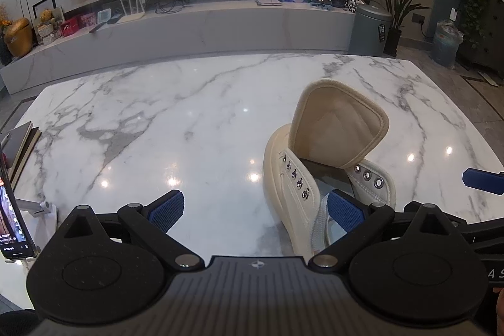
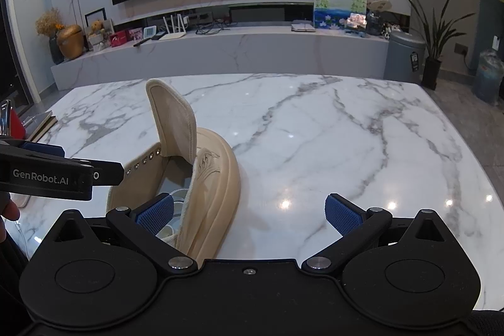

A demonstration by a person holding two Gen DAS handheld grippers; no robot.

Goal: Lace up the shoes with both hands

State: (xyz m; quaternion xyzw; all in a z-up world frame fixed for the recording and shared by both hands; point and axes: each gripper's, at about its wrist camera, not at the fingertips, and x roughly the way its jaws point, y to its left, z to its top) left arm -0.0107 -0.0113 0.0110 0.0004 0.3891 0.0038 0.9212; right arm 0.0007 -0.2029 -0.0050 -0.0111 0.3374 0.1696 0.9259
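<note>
The cream shoe [image 1: 315, 178] is seen on the marble table [image 1: 189, 122], tongue raised and eyelets [image 1: 296, 178] empty, its lace [image 1: 319, 222] not yet threaded, while the left gripper [image 1: 256, 210] and right gripper [image 2: 250, 211] are held spread wide, grasping nothing.

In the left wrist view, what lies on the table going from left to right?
Phone → books → shoe → the right gripper's blue pad at the picture's edge.
</note>
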